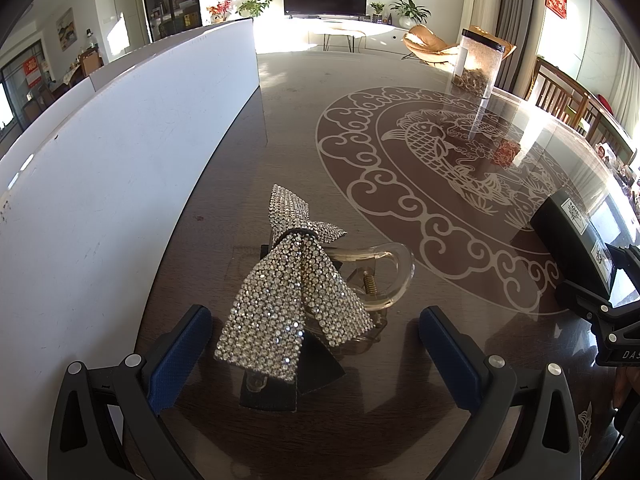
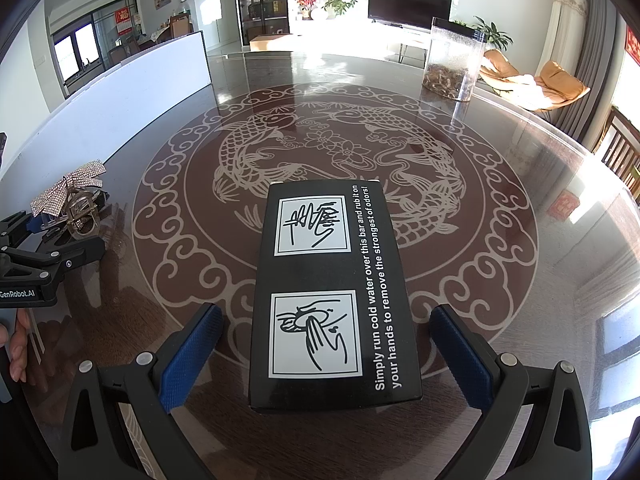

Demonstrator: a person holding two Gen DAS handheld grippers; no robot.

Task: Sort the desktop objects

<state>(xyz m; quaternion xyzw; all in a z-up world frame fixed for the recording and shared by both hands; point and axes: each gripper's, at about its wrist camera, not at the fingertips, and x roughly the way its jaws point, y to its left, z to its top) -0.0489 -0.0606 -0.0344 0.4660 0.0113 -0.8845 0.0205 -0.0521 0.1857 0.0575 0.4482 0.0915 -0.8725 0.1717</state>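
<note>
A rhinestone bow hair clip point(image 1: 296, 280) with a clear claw lies on the dark glass table, between the blue pads of my left gripper point(image 1: 316, 356), which stands open around it without touching. The right wrist view shows the same clip point(image 2: 72, 200) at the far left with the left gripper point(image 2: 44, 240) beside it. A black box point(image 2: 332, 296) with white hand drawings and printed text lies flat between the fingers of my right gripper point(image 2: 328, 360), also open, with gaps on both sides. In the left wrist view the box point(image 1: 572, 236) appears at the right edge.
A white board point(image 1: 120, 168) stands upright along the table's left side. A clear canister point(image 2: 454, 60) with a black lid and brown contents stands at the far side. The tabletop point(image 2: 500, 184) bears a fish pattern. Wooden chairs point(image 1: 560, 92) stand to the right. A hand point(image 2: 16, 344) holds the left gripper.
</note>
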